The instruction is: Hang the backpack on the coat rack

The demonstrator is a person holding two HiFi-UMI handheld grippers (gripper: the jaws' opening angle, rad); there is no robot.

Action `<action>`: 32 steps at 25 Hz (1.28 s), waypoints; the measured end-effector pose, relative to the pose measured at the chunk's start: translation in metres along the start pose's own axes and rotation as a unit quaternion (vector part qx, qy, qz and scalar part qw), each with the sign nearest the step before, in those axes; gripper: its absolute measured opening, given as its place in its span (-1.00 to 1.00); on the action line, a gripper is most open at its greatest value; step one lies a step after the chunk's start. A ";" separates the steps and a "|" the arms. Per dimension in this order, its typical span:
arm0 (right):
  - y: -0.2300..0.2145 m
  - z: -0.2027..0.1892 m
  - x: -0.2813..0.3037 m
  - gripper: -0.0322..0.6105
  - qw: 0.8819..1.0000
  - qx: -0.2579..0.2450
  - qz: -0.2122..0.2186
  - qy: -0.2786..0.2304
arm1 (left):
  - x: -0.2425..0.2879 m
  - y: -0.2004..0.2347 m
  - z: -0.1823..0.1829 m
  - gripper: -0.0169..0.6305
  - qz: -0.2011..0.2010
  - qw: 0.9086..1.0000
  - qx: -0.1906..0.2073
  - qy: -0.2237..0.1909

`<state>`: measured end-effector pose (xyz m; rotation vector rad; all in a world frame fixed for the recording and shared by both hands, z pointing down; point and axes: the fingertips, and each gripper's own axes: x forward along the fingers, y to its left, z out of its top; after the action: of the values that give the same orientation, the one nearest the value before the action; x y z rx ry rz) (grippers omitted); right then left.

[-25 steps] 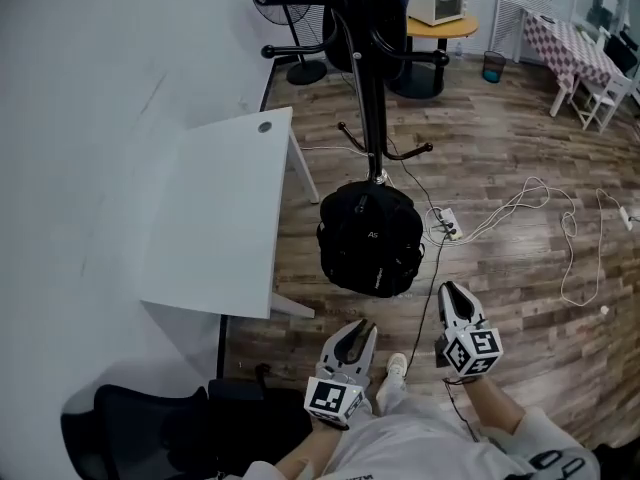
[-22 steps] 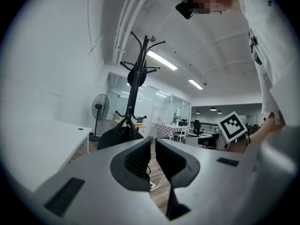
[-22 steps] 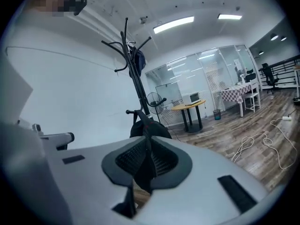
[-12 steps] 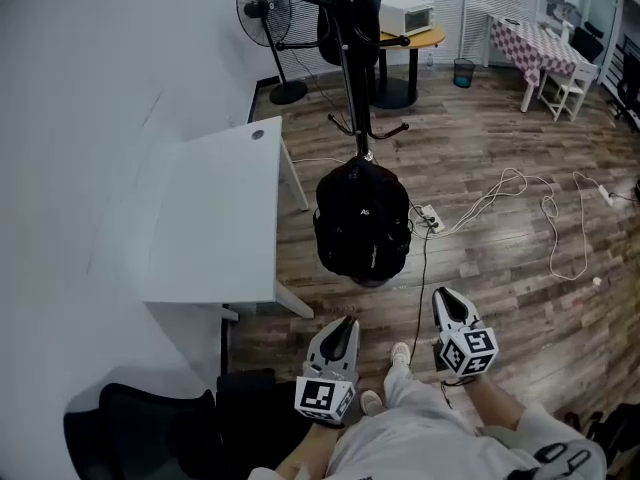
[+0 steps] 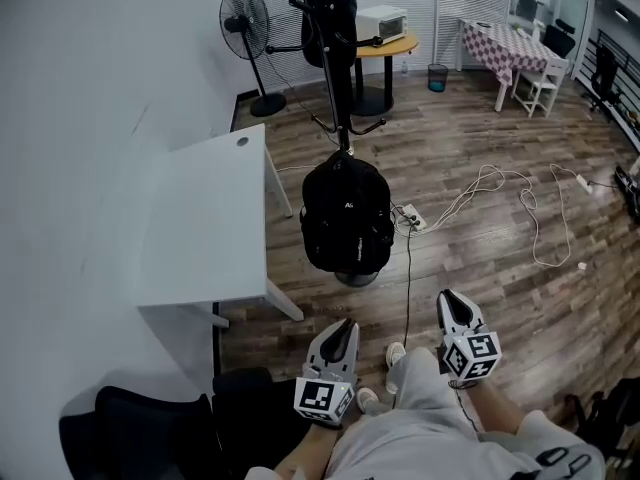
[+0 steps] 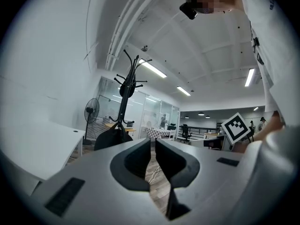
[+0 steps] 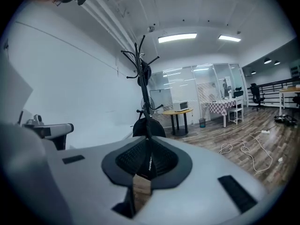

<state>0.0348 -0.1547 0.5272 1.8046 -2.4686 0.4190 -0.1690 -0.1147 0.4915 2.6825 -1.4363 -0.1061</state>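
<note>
The black backpack (image 5: 345, 213) hangs from a low hook of the black coat rack (image 5: 325, 58), just above the rack's base. It also shows small in the left gripper view, backpack (image 6: 110, 138) under the rack (image 6: 125, 93), and in the right gripper view, backpack (image 7: 140, 128) on the rack (image 7: 142, 74). My left gripper (image 5: 343, 328) is well short of the backpack. Its jaws have just been closing; only a thin slit remains, with nothing in it. My right gripper (image 5: 449, 299) is equally far back, shut and empty. Close up, the left gripper (image 6: 153, 144) and right gripper (image 7: 149, 144) both point toward the rack.
A white desk (image 5: 205, 228) stands left of the backpack. A standing fan (image 5: 243, 13) and a round yellow table (image 5: 385, 43) with a microwave are behind the rack. Cables and a power strip (image 5: 500, 183) lie on the wooden floor at right. A black chair (image 5: 130, 428) is at lower left.
Both grippers have drawn back from the backpack, which now looks smaller and farther. The left jaws, visibly apart a second ago, have come together.
</note>
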 end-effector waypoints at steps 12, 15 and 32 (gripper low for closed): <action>-0.009 -0.021 -0.023 -0.77 1.000 0.000 0.011 -0.005 | -0.008 -0.027 -0.019 -0.83 0.005 1.000 0.005 0.004; -0.012 -0.016 -0.033 -0.77 0.999 0.001 0.030 -0.014 | -0.013 -0.039 -0.015 -0.83 0.024 1.000 0.013 0.000; -0.061 -0.033 -0.163 -0.77 0.993 0.004 0.118 0.003 | -0.068 -0.182 -0.032 -0.92 0.122 0.992 0.018 0.018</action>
<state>0.1397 -0.0120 0.5376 1.5137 -2.6890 0.4464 -0.0530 0.0442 0.5028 2.4964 -1.7547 -0.0135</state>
